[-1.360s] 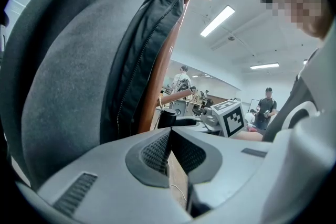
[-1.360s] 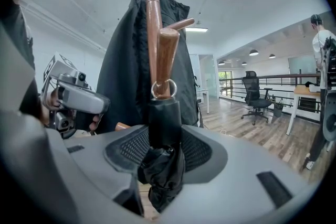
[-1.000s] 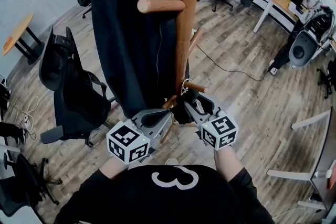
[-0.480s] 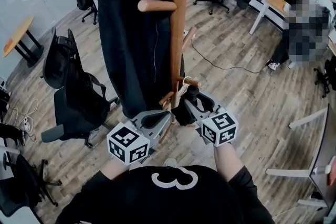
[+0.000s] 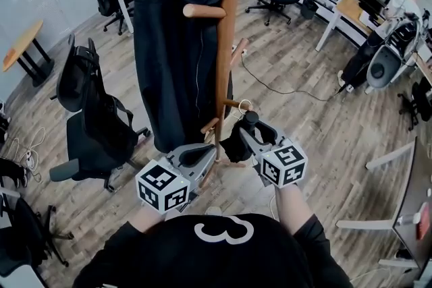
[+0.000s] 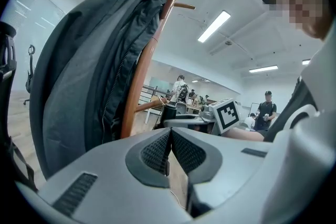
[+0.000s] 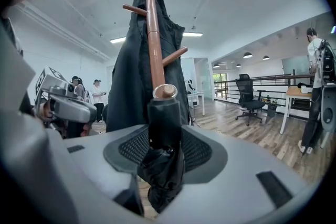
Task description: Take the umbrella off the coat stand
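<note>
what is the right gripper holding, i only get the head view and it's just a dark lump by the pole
Observer: The right gripper view shows the right gripper shut on the folded black umbrella, handle end toward the coat stand.
Operator: is it off the stand yet
Observer: It doesn't look so. Its pale loop appears ringed around the tip of a low peg.
Operator: and the left gripper
Observer: The left gripper has its jaws together with nothing between them.
</note>
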The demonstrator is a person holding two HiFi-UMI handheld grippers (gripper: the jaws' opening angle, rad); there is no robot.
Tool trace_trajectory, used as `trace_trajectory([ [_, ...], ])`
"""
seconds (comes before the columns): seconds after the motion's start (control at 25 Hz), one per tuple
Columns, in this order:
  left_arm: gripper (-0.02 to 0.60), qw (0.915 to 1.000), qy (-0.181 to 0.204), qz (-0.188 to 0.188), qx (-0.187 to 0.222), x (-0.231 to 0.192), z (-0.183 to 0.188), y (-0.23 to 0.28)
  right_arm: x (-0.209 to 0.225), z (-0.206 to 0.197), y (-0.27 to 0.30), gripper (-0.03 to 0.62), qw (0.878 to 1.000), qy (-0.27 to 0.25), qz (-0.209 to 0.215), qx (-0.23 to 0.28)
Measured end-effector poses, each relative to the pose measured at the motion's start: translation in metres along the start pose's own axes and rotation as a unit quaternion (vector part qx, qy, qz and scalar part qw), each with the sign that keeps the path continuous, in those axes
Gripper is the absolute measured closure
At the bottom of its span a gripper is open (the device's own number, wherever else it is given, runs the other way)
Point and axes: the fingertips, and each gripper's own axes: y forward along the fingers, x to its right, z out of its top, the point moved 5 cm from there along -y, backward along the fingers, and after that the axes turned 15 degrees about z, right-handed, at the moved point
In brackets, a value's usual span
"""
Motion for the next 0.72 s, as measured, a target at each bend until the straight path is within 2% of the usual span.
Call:
trace_trajectory([
  [0.36, 0.565, 0.9999, 0.005, -0.007, 0.008, 0.02, 0.003, -0.007, -0.015, 0.009, -0.029, 0.398, 1.0, -0.013, -0.001, 0.014],
  [0.72, 0.565, 0.9997, 0.013, -0.01, 0.016, 0.053, -0.005, -0.03, -0.052, 0.003, -0.072, 0.398, 0.999, -0.015, 0.013, 0.03],
])
